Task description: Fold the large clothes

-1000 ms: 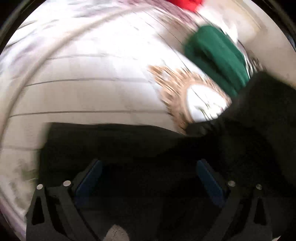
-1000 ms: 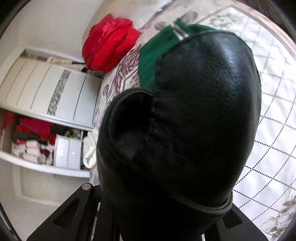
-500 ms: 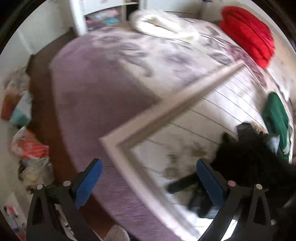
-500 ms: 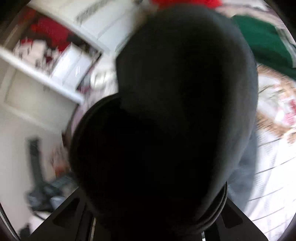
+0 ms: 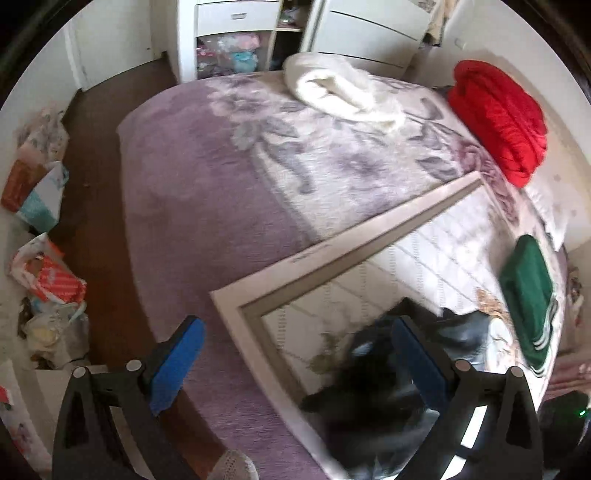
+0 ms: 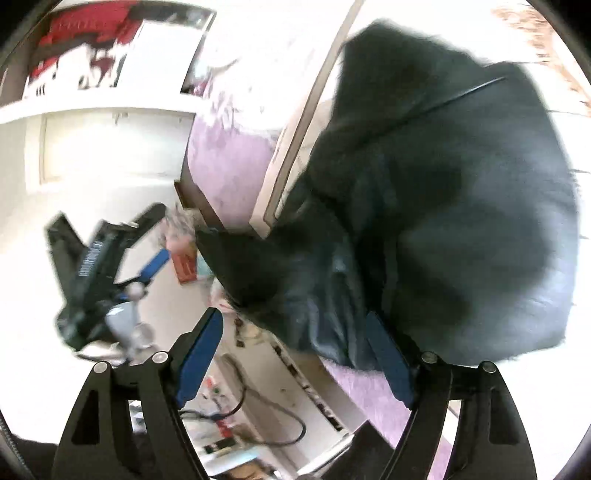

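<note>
Black leather-like jacket (image 6: 443, 206) was seen bunched on the quilted white bedspread (image 5: 424, 266). Right gripper (image 6: 295, 354) jaws had just been opened wide, releasing it; left gripper (image 5: 299, 365) jaws were spread wide, empty.

Red bundle (image 5: 498, 118) and cream blanket (image 5: 340, 88) on the purple floral bedspread (image 5: 229, 177), white drawers (image 5: 236, 18) behind.
</note>
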The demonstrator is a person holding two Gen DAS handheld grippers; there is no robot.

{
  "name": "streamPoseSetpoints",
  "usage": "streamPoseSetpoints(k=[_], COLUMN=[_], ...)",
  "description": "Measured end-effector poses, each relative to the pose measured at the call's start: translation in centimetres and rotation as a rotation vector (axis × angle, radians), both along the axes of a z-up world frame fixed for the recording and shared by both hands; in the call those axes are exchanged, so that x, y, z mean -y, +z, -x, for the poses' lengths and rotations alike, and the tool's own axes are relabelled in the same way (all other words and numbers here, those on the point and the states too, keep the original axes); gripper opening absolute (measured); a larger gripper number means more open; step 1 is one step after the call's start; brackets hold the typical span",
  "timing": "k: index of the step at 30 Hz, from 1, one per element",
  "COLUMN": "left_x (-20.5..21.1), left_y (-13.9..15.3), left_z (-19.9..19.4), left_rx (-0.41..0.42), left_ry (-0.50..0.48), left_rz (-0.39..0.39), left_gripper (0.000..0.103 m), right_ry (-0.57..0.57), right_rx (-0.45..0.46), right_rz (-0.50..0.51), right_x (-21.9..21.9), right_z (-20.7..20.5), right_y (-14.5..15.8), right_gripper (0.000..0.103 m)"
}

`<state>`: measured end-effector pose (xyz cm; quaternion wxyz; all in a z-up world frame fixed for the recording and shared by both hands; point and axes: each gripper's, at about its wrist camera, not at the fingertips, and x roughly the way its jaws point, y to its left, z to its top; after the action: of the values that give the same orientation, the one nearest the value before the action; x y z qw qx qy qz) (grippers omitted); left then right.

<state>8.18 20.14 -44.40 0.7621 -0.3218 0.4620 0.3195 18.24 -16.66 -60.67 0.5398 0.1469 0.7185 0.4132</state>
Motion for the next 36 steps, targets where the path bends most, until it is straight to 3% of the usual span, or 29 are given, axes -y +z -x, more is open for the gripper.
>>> streamPoseSetpoints(k=[2, 4, 6, 7, 8, 10, 12, 14, 17, 19, 20, 21, 22, 23, 24, 26, 29, 31, 32, 34, 36], left_x=[1.0, 2.0, 2.8, 3.3, 3.8, 4.7, 5.5, 6.3, 7.0, 7.0, 7.0, 7.0, 7.0, 6.9, 6.8, 6.7, 6.8, 7.0, 7.1, 7.1, 7.3], left_y=[-0.5, -1.2, -1.9, -2.4, -3.3, -4.9, -6.7, -8.8, -11.1, -11.4, -11.3, -11.1, -10.8, -10.6, -10.4, -9.9, -8.9, -8.3, -8.0, -7.2, -6.7], left_z=[-1.2, -2.0, -2.7, -2.9, -3.3, -3.7, -4.0, -4.2, -3.8, -3.3, -3.0, -2.8, -2.6, -2.5, -2.5, -2.5, -3.0, -3.5, -3.8, -4.1, -4.3], left_rx=[-0.001, -0.012, -0.031, -0.045, -0.071, -0.111, -0.163, -0.221, -0.266, -0.26, -0.253, -0.249, -0.244, -0.24, -0.235, -0.216, -0.203, -0.207, -0.212, -0.215, -0.211], left_ry=[-0.031, -0.056, -0.082, -0.093, -0.108, -0.133, -0.156, -0.181, -0.194, -0.184, -0.178, -0.173, -0.166, -0.16, -0.156, -0.151, -0.164, -0.185, -0.194, -0.208, -0.218], left_rz=[0.014, 0.021, 0.021, 0.017, 0.016, 0.016, 0.013, 0.023, 0.078, 0.106, 0.109, 0.108, 0.106, 0.105, 0.106, 0.11, 0.091, 0.057, 0.036, 0.005, -0.008], left_gripper=[0.103, 0.103, 0.103, 0.103, 0.103, 0.103, 0.103, 0.103, 0.103, 0.103, 0.103, 0.103, 0.103, 0.103, 0.103, 0.103, 0.103, 0.103, 0.103, 0.103, 0.103], right_ry=[-0.068, -0.117, -0.151, -0.163, -0.179, -0.182, -0.114, -0.042, -0.018, -0.03, -0.067, -0.094, -0.121, -0.14, -0.144, -0.118, -0.093, -0.086, -0.074, -0.156, -0.304], right_rx=[0.071, 0.154, 0.216, 0.218, 0.218, 0.276, 0.304, 0.273, 0.246, 0.174, 0.146, 0.165, 0.204, 0.234, 0.22, 0.064, -0.208, -0.194, -0.138, -0.048, -0.003], right_rz=[0.022, 0.074, 0.134, 0.146, 0.159, 0.205, 0.267, 0.305, 0.297, 0.22, 0.144, 0.117, 0.115, 0.122, 0.132, 0.177, 0.028, -0.075, -0.062, -0.024, 0.013], right_x=[1.7, 3.0, 3.0, 2.5, 1.8, -0.2, -2.8, -4.9, -5.1, -3.3, -1.1, 0.5, 2.4, 4.1, 5.6, 7.6, 7.8, 7.0, 6.4, 6.7, 8.1], right_z=[-0.8, -3.0, -5.2, -6.4, -7.3, -8.9, -9.6, -9.4, -10.3, -11.3, -11.8, -12.1, -12.3, -12.4, -12.4, -12.0, -10.0, -9.0, -8.6, -8.0, -7.0], right_y=[2.6, 3.1, 2.3, 2.2, 1.5, -0.2, -2.0, -5.1, -5.3, -4.1, -2.8, -2.2, -1.7, -1.8, -3.1, -7.9, -14.3, -14.7, -14.3, -13.3, -11.7], right_gripper=[0.082, 0.081, 0.061, 0.037, 0.025, 0.021, 0.021, 0.021, 0.022, 0.023, 0.035, 0.053, 0.089, 0.103, 0.103, 0.103, 0.103, 0.098, 0.088, 0.07, 0.062])
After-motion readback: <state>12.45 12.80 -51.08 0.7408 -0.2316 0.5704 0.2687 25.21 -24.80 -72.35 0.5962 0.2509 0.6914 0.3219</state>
